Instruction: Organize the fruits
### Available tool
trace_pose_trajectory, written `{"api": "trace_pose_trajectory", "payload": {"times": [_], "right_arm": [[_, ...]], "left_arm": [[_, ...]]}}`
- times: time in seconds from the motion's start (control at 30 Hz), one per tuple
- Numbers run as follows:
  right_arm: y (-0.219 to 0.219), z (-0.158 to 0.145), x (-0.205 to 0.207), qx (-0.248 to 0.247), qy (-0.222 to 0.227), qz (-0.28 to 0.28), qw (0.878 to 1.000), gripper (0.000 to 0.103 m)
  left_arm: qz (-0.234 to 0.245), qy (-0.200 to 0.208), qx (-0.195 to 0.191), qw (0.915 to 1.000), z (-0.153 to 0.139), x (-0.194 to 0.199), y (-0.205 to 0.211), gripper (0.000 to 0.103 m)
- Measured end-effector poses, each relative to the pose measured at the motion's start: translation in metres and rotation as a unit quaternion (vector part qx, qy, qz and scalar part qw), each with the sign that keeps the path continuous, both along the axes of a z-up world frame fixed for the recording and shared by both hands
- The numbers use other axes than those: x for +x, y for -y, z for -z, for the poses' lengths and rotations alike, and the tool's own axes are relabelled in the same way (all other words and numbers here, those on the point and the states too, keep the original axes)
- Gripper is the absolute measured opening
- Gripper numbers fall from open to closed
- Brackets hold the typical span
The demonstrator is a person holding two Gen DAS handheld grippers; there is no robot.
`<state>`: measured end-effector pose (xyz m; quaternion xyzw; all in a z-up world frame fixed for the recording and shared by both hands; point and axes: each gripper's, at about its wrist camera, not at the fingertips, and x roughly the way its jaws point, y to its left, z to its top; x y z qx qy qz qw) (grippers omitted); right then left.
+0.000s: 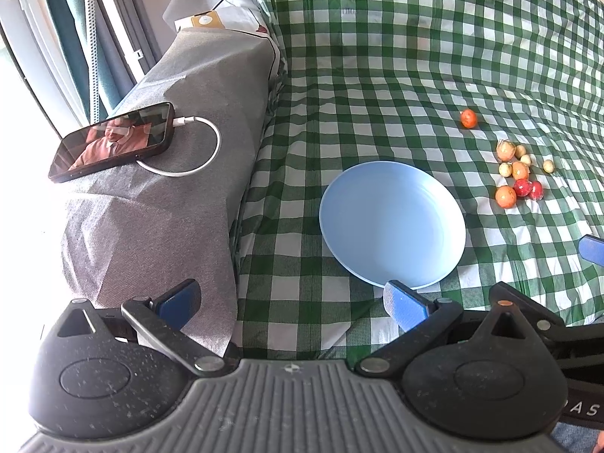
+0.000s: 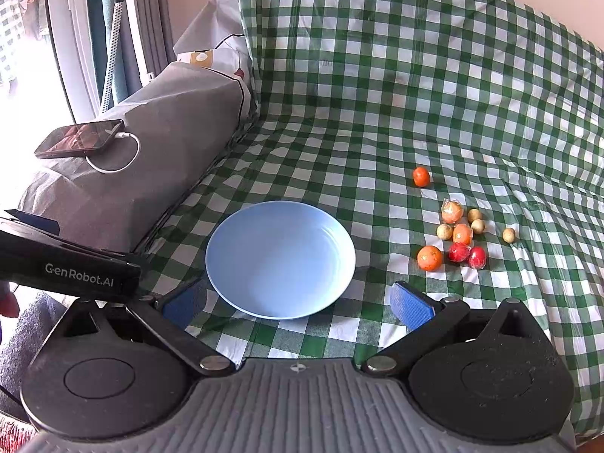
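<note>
An empty light blue plate [image 1: 392,222] [image 2: 281,258] lies on the green checked cloth. To its right is a cluster of small fruits [image 1: 519,173] [image 2: 458,238]: orange ones, two red ones and several pale round ones. One orange fruit [image 1: 468,118] [image 2: 421,176] sits apart, farther back. My left gripper [image 1: 290,304] is open and empty, near the plate's near left edge. My right gripper [image 2: 298,304] is open and empty, just in front of the plate.
A grey covered armrest [image 1: 170,196] [image 2: 151,166] stands at the left with a phone [image 1: 113,141] [image 2: 81,139] and its white cable on top. The checked cloth [image 1: 415,56] rises up the backrest behind. The left gripper's body [image 2: 68,268] shows at the left of the right wrist view.
</note>
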<state>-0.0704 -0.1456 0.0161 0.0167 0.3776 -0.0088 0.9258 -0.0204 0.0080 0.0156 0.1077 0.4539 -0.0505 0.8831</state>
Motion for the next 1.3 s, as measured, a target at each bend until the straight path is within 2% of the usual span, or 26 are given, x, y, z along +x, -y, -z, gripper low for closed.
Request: {"api": "trace_pose_trajectory", "payload": {"times": [1.03, 1.3], "right_arm": [[0.009, -0.002, -0.008, 0.014, 0.014, 0.015, 1.0, 0.102], [0.043, 0.004, -0.013, 0.021, 0.057, 0.079, 0.995, 0.102]], "left_arm": [[-0.004, 0.003, -0.006, 1.0, -0.006, -0.004, 0.001, 0.103], [0.019, 0.009, -0.01, 0.9997, -0.005, 0.001, 0.019, 0.103]]}}
